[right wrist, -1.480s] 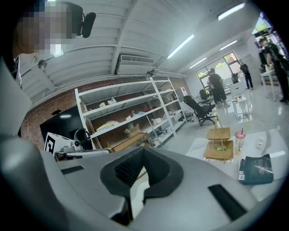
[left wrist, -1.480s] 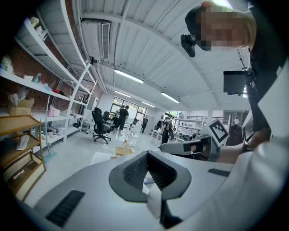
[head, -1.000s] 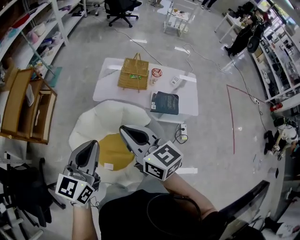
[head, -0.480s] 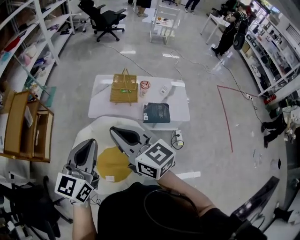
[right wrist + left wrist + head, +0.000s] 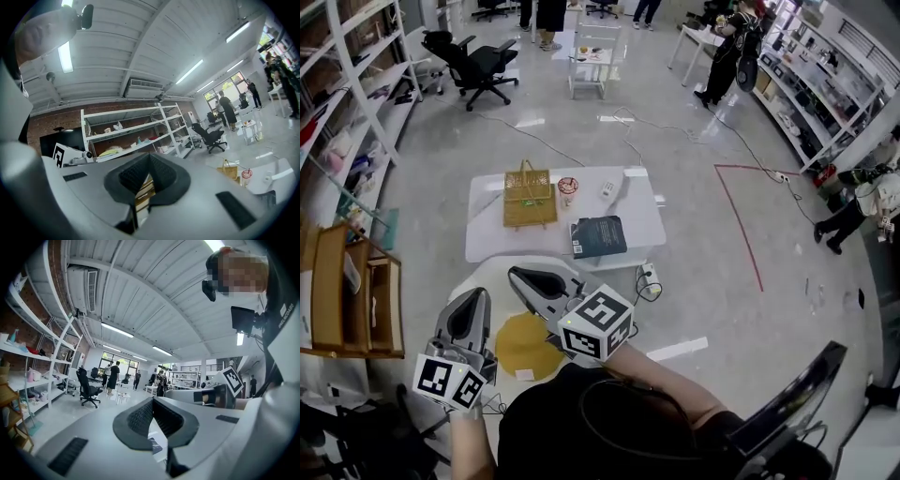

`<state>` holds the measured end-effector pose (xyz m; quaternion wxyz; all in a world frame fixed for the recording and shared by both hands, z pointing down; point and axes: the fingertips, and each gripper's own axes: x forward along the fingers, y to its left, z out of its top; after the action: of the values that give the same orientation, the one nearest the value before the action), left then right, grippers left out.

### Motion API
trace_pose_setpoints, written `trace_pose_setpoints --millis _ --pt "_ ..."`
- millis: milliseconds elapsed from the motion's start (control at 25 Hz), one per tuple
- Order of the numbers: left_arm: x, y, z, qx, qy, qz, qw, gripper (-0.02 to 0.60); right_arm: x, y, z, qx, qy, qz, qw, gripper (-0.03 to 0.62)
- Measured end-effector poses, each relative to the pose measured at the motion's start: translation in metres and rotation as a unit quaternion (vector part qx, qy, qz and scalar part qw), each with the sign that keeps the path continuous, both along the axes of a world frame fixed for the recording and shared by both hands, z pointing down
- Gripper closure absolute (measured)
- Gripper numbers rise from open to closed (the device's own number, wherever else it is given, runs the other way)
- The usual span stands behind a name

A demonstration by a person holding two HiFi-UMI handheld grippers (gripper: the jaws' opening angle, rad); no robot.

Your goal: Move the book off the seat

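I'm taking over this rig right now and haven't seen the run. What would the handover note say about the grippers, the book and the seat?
Left gripper: jaws shut, empty.
Right gripper: jaws shut, empty. In the head view both overlap the seat.
Book: lies flat on the white table, right of the basket.
Seat: yellow cushion bare, no book on it.
Done: book is off the seat.
Left: nothing apparent.

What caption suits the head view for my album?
Left hand-held gripper and right hand-held gripper, both shut, over a seat; book on the table beyond.
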<state>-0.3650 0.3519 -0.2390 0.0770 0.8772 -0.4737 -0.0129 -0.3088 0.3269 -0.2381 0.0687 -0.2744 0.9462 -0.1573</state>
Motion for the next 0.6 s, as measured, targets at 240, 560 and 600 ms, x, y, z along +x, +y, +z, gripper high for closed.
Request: trace_pose_setpoints --millis 240,560,600 --pt "-0.004 -0.005 0.003 0.0 0.003 -0.004 1.0 0.575 0.007 -0.007 0.005 -0.002 -0.002 0.014 1.0 0.579" --pt "0.009 0.009 0.006 0.002 -0.006 0.008 0.9999 0.575 0.02 0.0 0.008 -0.004 -0.007 0.022 1.0 0.579" --pt "0.012 0.011 0.006 0.003 -0.008 0.009 0.9999 0.575 0.022 0.001 0.008 -0.003 -0.008 0.023 1.0 0.579"
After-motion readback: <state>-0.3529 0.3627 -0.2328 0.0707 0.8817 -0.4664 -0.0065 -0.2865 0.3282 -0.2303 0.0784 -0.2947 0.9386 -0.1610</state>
